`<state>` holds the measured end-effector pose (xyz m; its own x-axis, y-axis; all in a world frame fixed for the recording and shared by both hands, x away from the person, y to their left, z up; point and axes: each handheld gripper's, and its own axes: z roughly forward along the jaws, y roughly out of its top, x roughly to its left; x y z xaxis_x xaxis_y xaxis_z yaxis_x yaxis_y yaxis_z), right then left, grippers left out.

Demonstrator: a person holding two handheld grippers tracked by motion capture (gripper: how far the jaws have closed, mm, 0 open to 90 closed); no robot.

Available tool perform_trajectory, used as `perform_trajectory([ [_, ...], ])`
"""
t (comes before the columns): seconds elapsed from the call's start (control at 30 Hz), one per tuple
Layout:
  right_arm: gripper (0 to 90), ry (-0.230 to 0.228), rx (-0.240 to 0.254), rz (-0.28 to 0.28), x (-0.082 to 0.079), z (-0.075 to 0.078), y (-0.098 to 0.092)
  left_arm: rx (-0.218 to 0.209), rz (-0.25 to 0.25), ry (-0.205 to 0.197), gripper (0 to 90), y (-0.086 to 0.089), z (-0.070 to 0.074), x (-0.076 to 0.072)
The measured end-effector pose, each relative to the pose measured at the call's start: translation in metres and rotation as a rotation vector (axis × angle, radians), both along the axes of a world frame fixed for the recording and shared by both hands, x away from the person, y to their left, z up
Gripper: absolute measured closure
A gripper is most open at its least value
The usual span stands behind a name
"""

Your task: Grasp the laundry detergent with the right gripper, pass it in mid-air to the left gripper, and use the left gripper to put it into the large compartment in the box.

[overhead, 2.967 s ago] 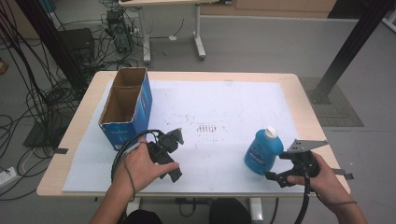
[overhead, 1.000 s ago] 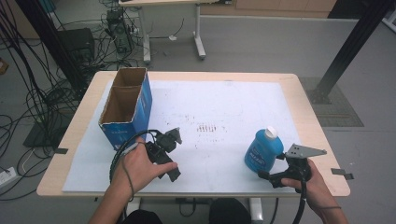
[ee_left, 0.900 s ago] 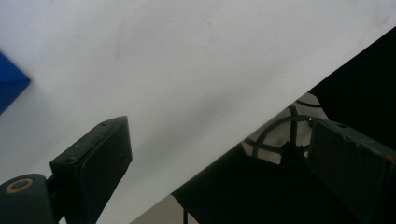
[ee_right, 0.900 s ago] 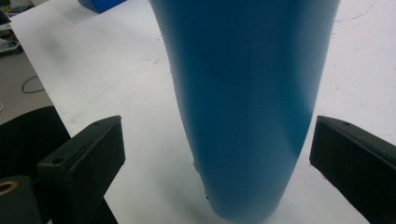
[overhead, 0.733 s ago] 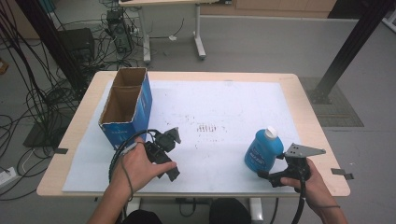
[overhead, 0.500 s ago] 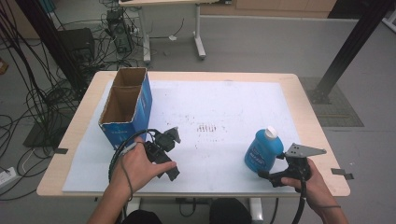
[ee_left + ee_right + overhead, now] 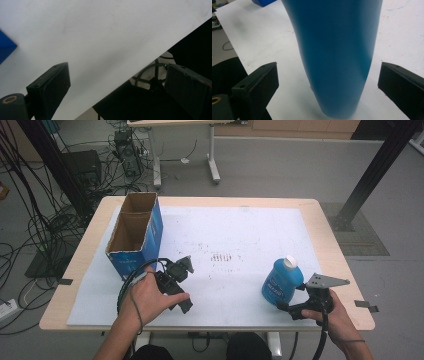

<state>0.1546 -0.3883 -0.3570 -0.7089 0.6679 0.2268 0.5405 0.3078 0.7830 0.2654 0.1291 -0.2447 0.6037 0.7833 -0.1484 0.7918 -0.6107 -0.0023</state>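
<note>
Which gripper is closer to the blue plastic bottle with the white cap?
Right. The right gripper sits at the base of the blue plastic bottle with the white cap, its open jaws on either side of it without touching. The left gripper rests across the table beside the blue cardboard box.

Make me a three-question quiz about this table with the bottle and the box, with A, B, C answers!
1. Where does the blue bottle stand?
A. inside the box
B. on the white sheet, just ahead of the right gripper
C. on the floor

2. What colour is the bottle's cap?
A. white
B. red
C. black

3. How do the right gripper's jaws stand?
A. shut tight on the bottle
B. open, one on each side of the bottle, not touching it
C. shut on nothing

Answers: 1 B, the high view shows it upright near the table's right front. 2 A, the top looks white. 3 B, the right gripper view shows gaps on both sides.
</note>
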Motion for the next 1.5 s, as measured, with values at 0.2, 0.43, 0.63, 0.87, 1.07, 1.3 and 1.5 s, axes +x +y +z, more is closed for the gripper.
perform_trajectory([
  [0.2,3.2,0.000,0.002,-0.001,-0.0003,-0.0007,-0.0006,-0.004,-0.001,-0.007,6.8,-0.0007,0.0027,0.0010],
  [0.43,3.0,0.001,0.004,-0.007,-0.0010,-0.0017,-0.0019,0.001,-0.010,-0.006,6.9,-0.0038,0.0026,0.0014],
  [0.63,3.0,0.003,0.004,-0.006,0.0000,-0.0027,-0.0014,0.003,-0.019,-0.007,6.9,-0.0045,0.0045,0.0030],
  [0.87,3.0,0.006,0.009,-0.005,0.0003,-0.0044,0.0008,-0.001,-0.017,-0.005,6.9,-0.0043,0.0024,0.0041],
  [1.07,3.0,0.004,0.008,-0.007,-0.0001,-0.0032,0.0004,-0.001,-0.011,-0.007,6.9,-0.0039,0.0025,0.0043],
  [1.3,3.0,0.006,0.003,-0.010,-0.0003,-0.0028,-0.0003,0.000,-0.010,-0.007,6.9,-0.0043,0.0024,0.0053],
  [1.5,3.0,0.005,0.004,-0.016,-0.0014,-0.0029,-0.0016,0.000,-0.013,-0.005,6.9,-0.0053,0.0022,0.0057],
])
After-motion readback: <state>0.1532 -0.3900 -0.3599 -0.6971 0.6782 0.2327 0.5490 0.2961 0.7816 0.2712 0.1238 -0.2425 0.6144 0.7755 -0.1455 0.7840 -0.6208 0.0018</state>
